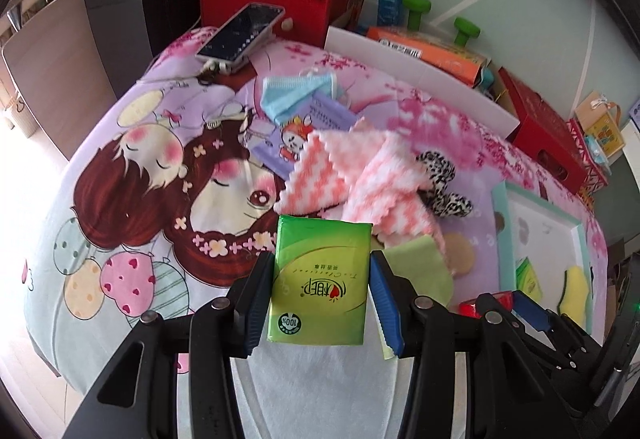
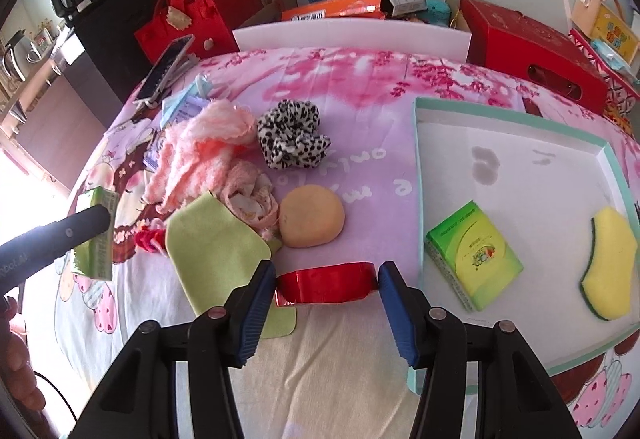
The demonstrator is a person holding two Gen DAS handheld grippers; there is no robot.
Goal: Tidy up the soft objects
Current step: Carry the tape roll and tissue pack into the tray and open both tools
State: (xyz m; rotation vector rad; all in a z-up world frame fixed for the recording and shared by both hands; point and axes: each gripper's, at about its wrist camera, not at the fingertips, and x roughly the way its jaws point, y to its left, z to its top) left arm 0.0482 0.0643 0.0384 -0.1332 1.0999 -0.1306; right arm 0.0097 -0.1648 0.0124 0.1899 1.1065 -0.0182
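- Left wrist view: left tool (image 1: 322, 281) is clamped on a green tissue pack (image 1: 320, 281), pads pressing its two long sides, pack upright between them and lifted clear of the printed bedsheet (image 1: 120, 167).
- Pack looks light, soft-filled, with a slick plastic wrap; it gives under the pads, so a mid-side pinch as here seems safest. I judge an end grip would let it slide out.
- Behind the pack, pink-white cloth (image 1: 360, 175) lies crumpled, leopard scrunchie (image 1: 440, 179) touching its right edge, blue face mask (image 1: 296, 91) and purple tissue pack (image 1: 296, 131) further back.
- Cloths are limp; take them at a raised fold, not a flat edge.
- Green cloth (image 1: 420, 267) lies flat just right of the held pack, hard to pinch without catching the sheet.
- Right wrist view: right tool (image 2: 326, 287) has a red tape roll (image 2: 326, 285) between its pads, both pads touching the rim, so it grips the roll. Roll is stiff and shiny, may slip.
- Teal-rimmed tray (image 2: 418, 159) sits right on the bed, holding a second green tissue pack (image 2: 474, 255) and a yellow sponge (image 2: 608, 263), well apart.
- Sponge is springy, light; pinch across the narrow waist.
- Tan round puff (image 2: 312, 217) rests on the sheet just beside the green cloth (image 2: 216, 251); squashy, likely needs a wide bite at the middle.
- Left tool shows at the left edge with its pack, near the pile.
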